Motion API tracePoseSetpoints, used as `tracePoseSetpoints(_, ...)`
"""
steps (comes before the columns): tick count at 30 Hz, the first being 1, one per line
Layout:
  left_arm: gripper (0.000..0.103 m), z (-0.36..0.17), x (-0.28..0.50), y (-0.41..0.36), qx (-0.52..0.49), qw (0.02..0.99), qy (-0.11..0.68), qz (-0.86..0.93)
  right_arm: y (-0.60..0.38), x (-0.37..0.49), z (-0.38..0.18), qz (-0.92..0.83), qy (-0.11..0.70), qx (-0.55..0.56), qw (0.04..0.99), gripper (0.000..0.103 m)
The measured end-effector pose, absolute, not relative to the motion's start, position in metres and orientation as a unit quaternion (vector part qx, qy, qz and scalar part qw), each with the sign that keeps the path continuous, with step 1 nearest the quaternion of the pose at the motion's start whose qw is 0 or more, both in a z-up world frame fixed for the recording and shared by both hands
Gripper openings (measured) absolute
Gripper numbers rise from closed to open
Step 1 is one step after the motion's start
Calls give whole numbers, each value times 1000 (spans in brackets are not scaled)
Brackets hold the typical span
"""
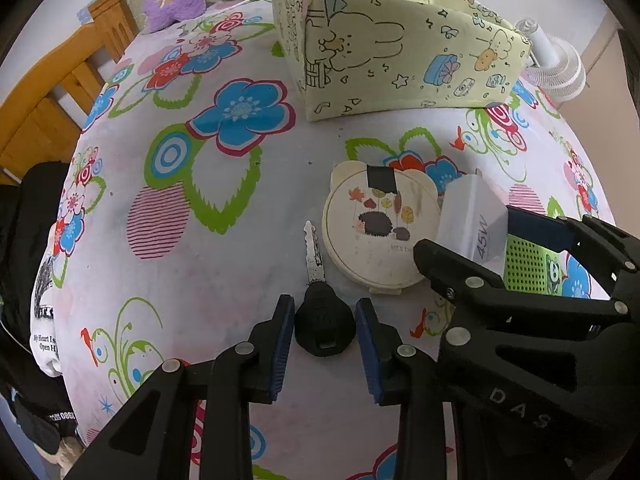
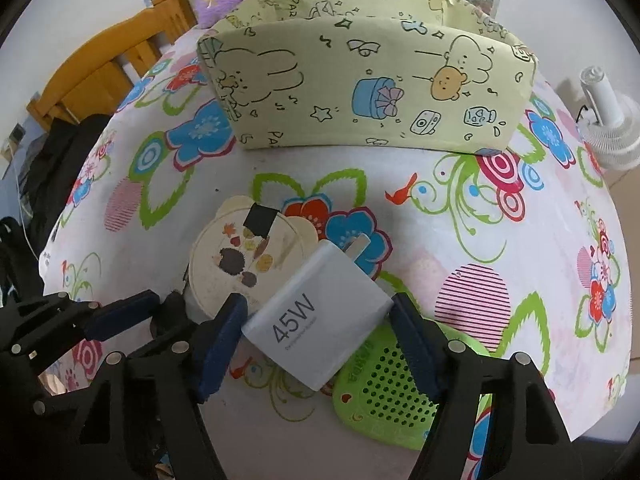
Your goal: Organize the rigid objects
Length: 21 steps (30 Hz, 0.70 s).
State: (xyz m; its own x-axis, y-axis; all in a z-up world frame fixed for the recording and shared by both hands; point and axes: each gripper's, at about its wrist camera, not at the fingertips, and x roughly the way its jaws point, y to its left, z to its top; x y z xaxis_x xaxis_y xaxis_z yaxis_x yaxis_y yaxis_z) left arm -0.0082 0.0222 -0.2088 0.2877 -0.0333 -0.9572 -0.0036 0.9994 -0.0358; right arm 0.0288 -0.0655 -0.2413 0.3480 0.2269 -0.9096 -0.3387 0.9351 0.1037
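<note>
The left tool was clenched on the black head of a key that lay on the flowered worktop, its blade pointing away from the tool. The right tool gripped a white 45W charger by its sides. Beyond both tools sat a round hedgehog case; farther ahead stood a yellow fabric bin.

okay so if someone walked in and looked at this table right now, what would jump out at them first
Probably the white 45W charger, gripped between the right gripper's blue pads, over a green perforated case near the front. Beside it, the left gripper brackets a black-headed key lying before a round hedgehog-print box. Behind, a pale yellow cartoon-print fabric bin stands on the floral tablecloth.
</note>
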Motion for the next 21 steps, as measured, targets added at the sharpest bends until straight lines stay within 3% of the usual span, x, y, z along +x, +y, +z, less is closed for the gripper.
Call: tracePoseSetpoints(21, 32, -197, 33, 25, -12, 815, 578, 22, -89, 72, -240, 136, 542, -54, 827, 76)
